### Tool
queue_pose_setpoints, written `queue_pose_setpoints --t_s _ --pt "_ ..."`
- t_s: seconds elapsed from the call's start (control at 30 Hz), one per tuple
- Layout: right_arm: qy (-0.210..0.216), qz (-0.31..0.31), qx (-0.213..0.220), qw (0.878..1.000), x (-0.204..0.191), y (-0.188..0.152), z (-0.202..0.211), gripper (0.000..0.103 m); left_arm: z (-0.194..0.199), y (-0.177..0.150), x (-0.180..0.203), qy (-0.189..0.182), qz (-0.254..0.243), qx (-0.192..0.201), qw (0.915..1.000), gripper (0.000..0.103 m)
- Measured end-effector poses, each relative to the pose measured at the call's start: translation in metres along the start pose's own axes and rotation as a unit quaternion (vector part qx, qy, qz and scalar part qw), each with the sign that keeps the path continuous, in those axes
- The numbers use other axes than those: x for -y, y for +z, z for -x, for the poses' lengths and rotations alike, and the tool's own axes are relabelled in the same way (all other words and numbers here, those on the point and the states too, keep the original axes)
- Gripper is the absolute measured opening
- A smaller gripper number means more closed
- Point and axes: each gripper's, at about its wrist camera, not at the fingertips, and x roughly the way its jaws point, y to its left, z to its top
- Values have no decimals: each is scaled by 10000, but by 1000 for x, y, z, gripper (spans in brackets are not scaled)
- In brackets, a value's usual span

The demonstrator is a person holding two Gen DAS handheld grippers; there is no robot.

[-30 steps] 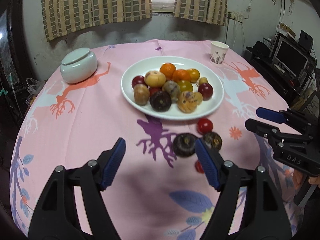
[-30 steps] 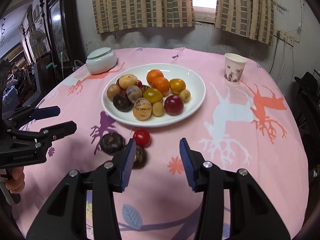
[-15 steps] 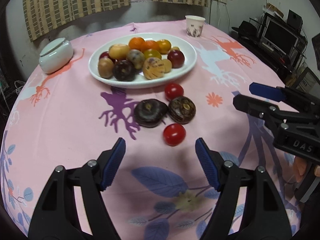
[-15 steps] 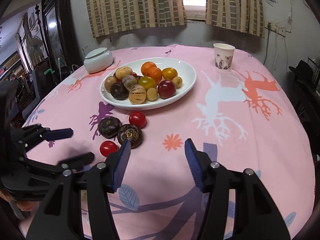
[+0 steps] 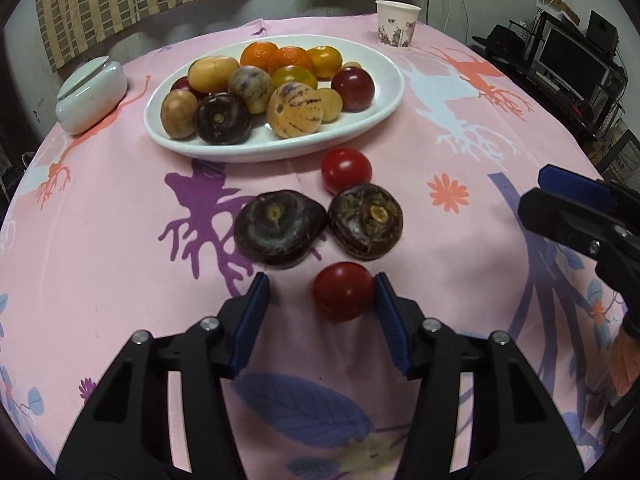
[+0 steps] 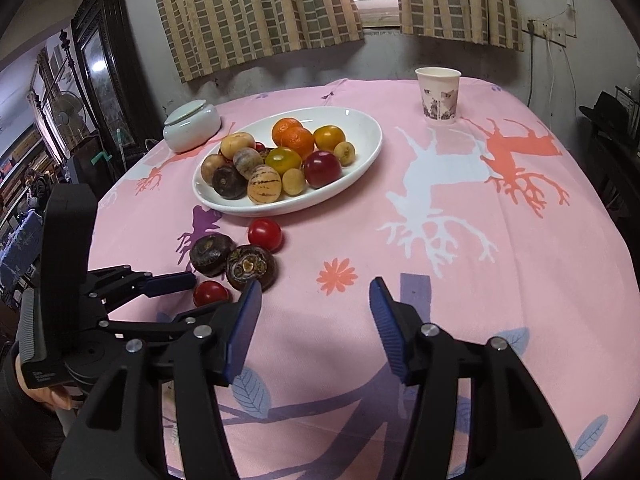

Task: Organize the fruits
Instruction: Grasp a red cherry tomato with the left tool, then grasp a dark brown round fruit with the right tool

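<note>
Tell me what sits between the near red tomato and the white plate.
Left wrist view: between the near tomato and the plate lie two dark fruits and another tomato.

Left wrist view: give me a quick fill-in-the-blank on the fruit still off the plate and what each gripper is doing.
1. Loose on the pink tablecloth, off the white plate, lie ____ fruits.
2. Between the closing fingers of the left gripper sits a red ____.
3. The right gripper has ____ between its fingers.
4. The paper cup stands ____ the plate, on the cloth.

Missing words: four; tomato; nothing; beyond
</note>
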Motion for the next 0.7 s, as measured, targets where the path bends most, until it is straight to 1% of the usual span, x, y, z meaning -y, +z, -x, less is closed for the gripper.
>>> queue_pose_setpoints --t_s 0.03,0.07,0.13,0.27,0.4,0.47,0.5,0.63,0.7 --pt "-2 7 -18 10000 0 0 -1 56 1 1 0 -33 -7 35 10000 32" --pt "-16 13 -41 10000 0 -1 -2 56 2 1 0 -50 10 38 10000 29" --pt "-58 39 -85 9999 -1 -2 -5 56 3 1 -4 -131 91 13 9999 29" --pt "-108 152 -173 9997 -8 -4 -11 56 14 -7 -10 -155 96 27 9998 29" --pt "-157 497 -353 9980 -27 -7 -23 56 34 -20 -17 -187 -3 195 9996 30" --pt "-284 694 -359 9965 -37 -9 -29 56 40 -23 -20 -194 -28 261 9995 30" --pt "-344 751 -381 9959 -42 -9 -33 56 41 -25 -22 -211 -16 284 9994 30" --pt "-364 802 -563 9945 -51 -7 -47 56 37 -28 -34 -260 189 230 9992 30" --pt "-286 789 -617 9946 -56 -6 -52 56 36 -29 -38 -296 262 243 9989 30"
